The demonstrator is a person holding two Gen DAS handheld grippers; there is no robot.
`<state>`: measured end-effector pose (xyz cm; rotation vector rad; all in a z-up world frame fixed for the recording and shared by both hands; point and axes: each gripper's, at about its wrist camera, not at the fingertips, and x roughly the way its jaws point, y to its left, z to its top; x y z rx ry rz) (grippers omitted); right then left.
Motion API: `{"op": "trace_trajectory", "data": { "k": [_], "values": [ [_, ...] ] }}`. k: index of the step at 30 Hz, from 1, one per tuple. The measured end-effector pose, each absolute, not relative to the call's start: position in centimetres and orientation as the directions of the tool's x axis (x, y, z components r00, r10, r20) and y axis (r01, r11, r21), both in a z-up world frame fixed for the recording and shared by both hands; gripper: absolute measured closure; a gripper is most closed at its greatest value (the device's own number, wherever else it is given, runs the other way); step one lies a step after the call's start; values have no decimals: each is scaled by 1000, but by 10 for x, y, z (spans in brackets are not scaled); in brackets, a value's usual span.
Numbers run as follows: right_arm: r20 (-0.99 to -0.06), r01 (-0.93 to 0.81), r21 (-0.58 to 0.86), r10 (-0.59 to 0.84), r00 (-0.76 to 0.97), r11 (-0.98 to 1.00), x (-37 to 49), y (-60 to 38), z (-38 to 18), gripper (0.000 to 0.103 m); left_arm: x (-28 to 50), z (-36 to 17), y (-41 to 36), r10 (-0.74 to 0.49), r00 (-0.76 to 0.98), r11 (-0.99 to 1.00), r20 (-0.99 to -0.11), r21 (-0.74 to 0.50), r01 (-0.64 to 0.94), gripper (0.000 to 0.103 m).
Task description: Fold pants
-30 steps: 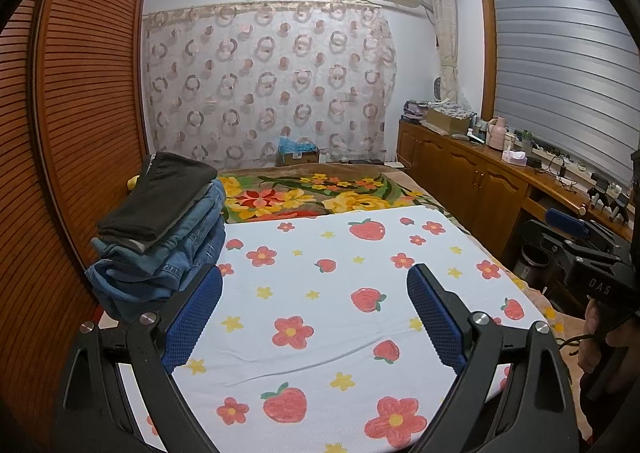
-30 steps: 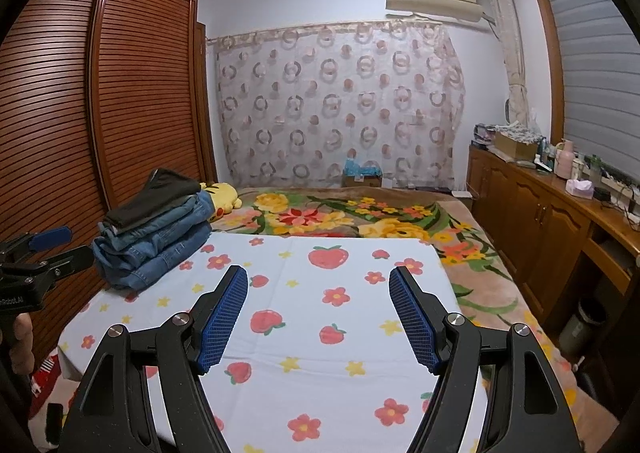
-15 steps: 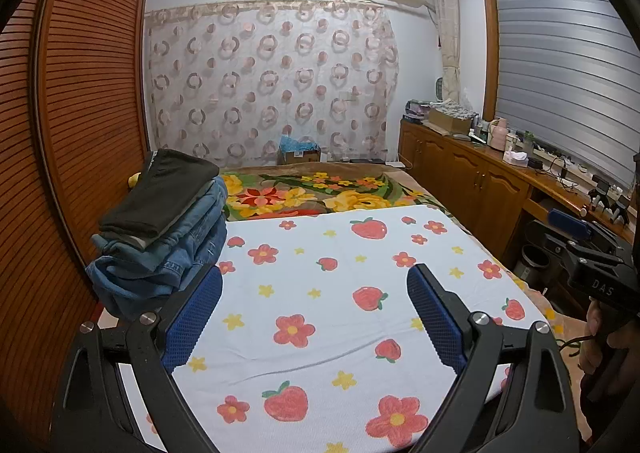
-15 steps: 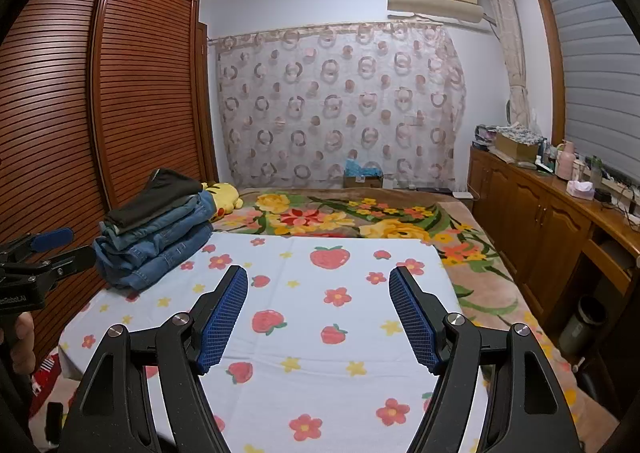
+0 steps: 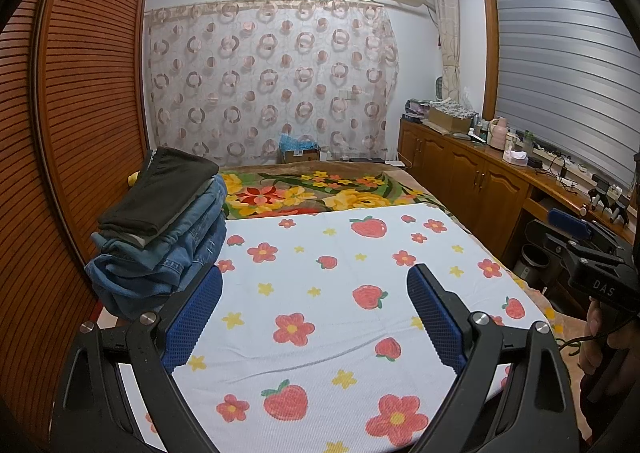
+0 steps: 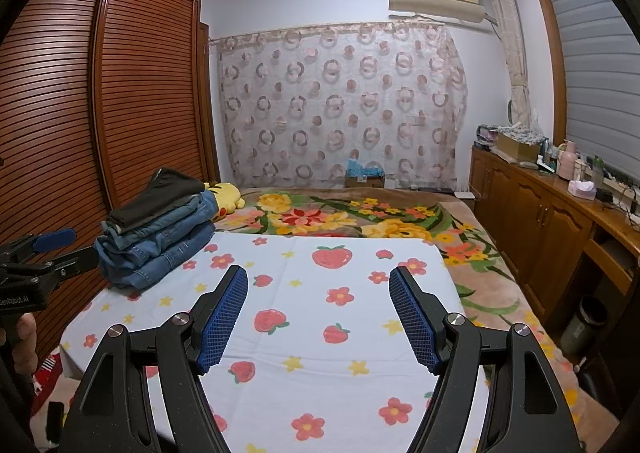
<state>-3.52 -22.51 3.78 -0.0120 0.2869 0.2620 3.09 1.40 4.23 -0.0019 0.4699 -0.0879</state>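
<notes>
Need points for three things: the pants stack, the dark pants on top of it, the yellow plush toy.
pants stack point(image 6: 160, 253), right wrist view, on the denim layers at its front.
dark pants point(image 5: 160, 197), left wrist view, middle of the top fold.
yellow plush toy point(image 6: 226, 195), right wrist view, on its body behind the stack.

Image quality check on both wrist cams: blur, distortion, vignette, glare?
Left wrist: sharp, no motion blur; heavy fisheye bows the wardrobe; black vignette in the corners. Right wrist: equally sharp, same bowing and dark corners; even indoor light, no glare on the strawberry sheet, soft shadow under the stack of pants.
</notes>
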Motion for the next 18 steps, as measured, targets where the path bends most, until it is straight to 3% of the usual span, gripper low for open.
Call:
{"op": "trace_trajectory", "data": {
  "k": [18],
  "values": [
    [-279, -258, 25, 255, 926, 966, -35, -225, 37, 28, 31, 42, 15, -86, 888, 996, -451, -23, 84, 9]
  ]
}}
